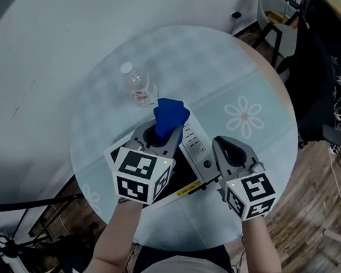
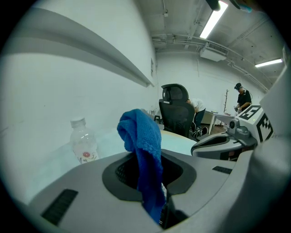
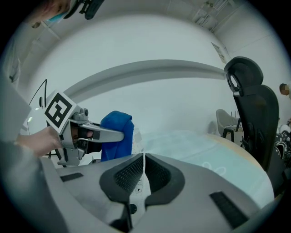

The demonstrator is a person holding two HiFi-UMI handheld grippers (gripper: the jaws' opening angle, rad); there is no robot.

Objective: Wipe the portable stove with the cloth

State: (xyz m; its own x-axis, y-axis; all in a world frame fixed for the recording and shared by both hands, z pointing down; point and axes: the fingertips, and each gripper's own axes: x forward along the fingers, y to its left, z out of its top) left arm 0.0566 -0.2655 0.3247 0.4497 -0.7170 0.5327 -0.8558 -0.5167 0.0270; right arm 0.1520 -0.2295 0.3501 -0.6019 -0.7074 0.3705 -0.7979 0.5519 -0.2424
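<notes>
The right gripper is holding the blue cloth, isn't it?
No, the left gripper holds the blue cloth; the left gripper view shows it clamped there. The right gripper is shut with nothing in it.

My left gripper (image 1: pixel 157 136) grips the blue cloth (image 1: pixel 170 115) above the portable stove (image 1: pixel 195 146); my right gripper (image 1: pixel 229 150) is just beside it; a clear bottle (image 1: pixel 138 86) sits on the round worktop (image 1: pixel 255 81).

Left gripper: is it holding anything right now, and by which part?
Yes: the left gripper is shut on the blue cloth, pinching its lower end; the rest bunches upward above the jaws.
</notes>
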